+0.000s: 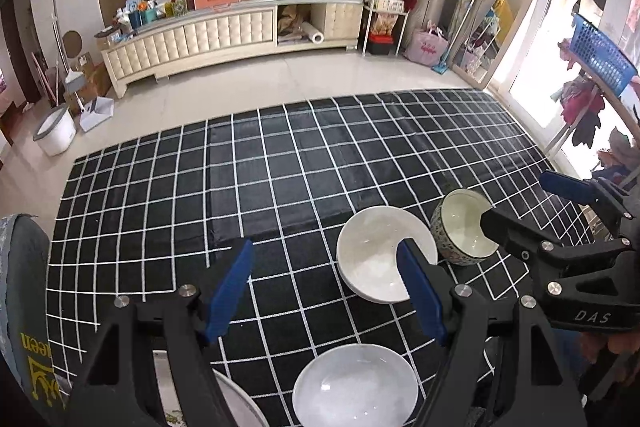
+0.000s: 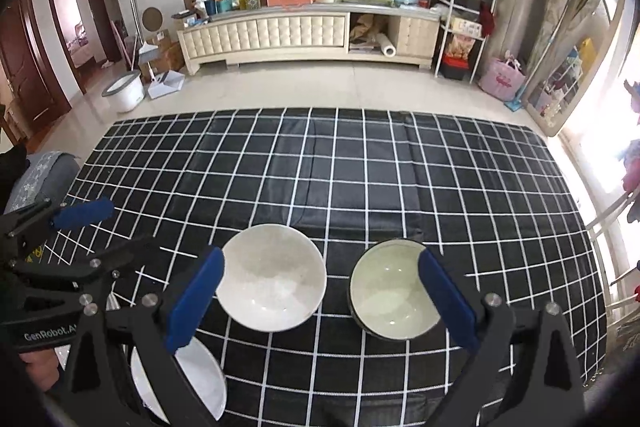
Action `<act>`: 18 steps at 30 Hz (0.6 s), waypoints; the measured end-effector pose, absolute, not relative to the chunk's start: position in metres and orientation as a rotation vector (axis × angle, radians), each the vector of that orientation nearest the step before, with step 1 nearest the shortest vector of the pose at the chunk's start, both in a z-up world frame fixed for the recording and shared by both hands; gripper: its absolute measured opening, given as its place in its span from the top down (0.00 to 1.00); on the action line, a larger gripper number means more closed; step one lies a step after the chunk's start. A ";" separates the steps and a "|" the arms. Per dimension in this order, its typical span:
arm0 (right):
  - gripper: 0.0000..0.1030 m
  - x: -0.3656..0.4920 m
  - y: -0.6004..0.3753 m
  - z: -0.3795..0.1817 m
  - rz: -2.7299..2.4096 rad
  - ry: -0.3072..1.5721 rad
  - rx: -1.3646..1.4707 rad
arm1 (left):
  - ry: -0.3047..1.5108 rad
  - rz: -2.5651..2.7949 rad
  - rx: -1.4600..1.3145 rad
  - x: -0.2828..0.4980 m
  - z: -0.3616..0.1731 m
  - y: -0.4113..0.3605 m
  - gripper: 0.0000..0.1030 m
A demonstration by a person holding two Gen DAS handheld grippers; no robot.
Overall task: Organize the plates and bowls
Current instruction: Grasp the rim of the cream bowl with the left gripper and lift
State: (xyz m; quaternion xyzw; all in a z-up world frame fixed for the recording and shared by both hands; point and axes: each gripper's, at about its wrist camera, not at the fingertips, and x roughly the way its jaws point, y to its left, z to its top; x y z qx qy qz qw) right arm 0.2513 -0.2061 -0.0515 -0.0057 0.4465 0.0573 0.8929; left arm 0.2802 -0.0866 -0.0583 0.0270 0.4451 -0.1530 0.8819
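A white bowl (image 1: 380,255) (image 2: 272,275) sits on the black checked tablecloth (image 1: 240,187) (image 2: 360,167). To its right stands a patterned bowl with a pale inside (image 1: 464,227) (image 2: 394,291). A second white bowl (image 1: 356,387) (image 2: 180,379) lies nearer the front edge. A plate rim (image 1: 240,403) shows at the bottom of the left wrist view. My left gripper (image 1: 324,291) is open above the cloth, left of the white bowl. My right gripper (image 2: 320,299) is open, its jaws spanning both bowls. Each gripper also shows in the other view: the right (image 1: 560,211), the left (image 2: 80,227).
A grey cushioned chair (image 1: 24,287) (image 2: 40,171) stands at the table's left edge. Beyond the table are a cluttered TV cabinet (image 1: 240,31) (image 2: 312,31), a white bucket (image 1: 56,131) and a mirror (image 2: 576,47). A blue basket (image 1: 600,51) hangs at the right.
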 end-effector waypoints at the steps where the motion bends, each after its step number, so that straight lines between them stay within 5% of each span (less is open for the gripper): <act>1: 0.04 0.255 -0.206 -0.056 0.120 0.935 -0.015 | 0.938 -0.326 0.050 0.284 -0.063 -0.087 0.30; 7: 0.06 0.273 -0.209 -0.077 0.139 0.975 -0.008 | 0.995 -0.329 0.033 0.305 -0.087 -0.090 0.30; 13: 0.32 0.289 -0.201 -0.101 0.187 1.042 -0.074 | 1.053 -0.346 0.033 0.322 -0.110 -0.093 0.33; 18: 0.40 0.294 -0.199 -0.117 0.220 1.081 -0.115 | 1.084 -0.321 0.040 0.332 -0.130 -0.096 0.49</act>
